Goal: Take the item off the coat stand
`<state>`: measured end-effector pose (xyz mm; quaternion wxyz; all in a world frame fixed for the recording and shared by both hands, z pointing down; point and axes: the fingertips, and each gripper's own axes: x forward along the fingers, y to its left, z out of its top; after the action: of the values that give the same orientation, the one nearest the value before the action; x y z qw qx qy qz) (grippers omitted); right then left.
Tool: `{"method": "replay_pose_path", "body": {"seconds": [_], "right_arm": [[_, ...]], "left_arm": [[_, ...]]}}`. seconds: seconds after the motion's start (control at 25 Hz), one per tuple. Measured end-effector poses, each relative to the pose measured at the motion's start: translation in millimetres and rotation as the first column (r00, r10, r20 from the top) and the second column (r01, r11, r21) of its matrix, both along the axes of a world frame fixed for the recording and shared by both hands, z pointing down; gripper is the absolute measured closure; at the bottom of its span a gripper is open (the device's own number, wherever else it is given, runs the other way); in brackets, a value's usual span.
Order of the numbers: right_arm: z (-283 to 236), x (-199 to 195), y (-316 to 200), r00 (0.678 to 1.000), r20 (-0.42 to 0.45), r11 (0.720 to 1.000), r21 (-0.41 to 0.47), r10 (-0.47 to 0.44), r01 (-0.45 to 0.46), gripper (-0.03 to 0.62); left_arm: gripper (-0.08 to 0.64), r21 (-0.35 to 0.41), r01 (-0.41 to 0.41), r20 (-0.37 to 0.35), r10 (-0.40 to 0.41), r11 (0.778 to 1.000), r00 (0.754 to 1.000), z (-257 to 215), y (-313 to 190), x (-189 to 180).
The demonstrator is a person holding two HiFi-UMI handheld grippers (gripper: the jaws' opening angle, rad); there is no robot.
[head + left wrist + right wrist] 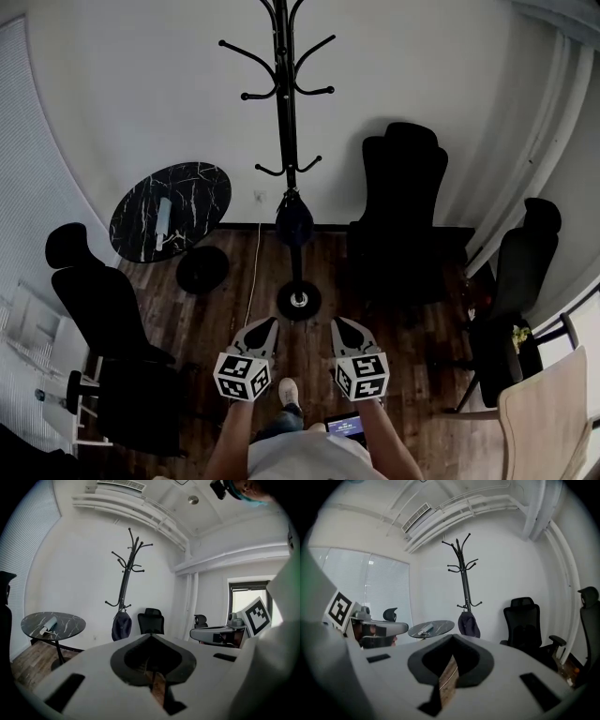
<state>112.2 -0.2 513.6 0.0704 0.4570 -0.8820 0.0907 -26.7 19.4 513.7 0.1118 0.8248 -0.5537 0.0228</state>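
Head view | left tongs closed, empty | right tongs closed, empty | dark item hangs on coat stand

The person wore a pale grey top and a white shoe. The left hand-held gripper and the right hand-held gripper each had a light grey moulded shell with dark pointed tips. Each carried a white cube printed with black square markers.
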Motion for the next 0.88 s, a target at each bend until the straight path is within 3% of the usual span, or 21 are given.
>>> {"method": "replay_pose_path", "body": {"seconds": [0.2, 0.56, 0.88], "right_arm": [[-3.8, -1.9, -26.4, 1.000, 0.015, 0.999, 0.033, 0.026, -0.026, 0.581], [8.5, -24.8, -105.6, 1.000, -0.007, 1.000, 0.007, 0.030, -0.030, 0.581], [11.4, -50.3, -185.1, 0.998, -0.023, 0.998, -0.009, 0.063, -0.063, 0.581]], "left_arm": [[0.540, 0.000, -0.008, -0.030, 0.008, 1.000, 1.000, -1.7, -25.5, -4.6], [0.540, -0.007, -0.021, -0.053, 0.020, 1.000, 0.998, 5.3, -110.0, -26.2], [0.540, -0.026, -0.027, -0.058, 0.026, 0.999, 0.998, 12.4, -192.9, -66.8]]}}
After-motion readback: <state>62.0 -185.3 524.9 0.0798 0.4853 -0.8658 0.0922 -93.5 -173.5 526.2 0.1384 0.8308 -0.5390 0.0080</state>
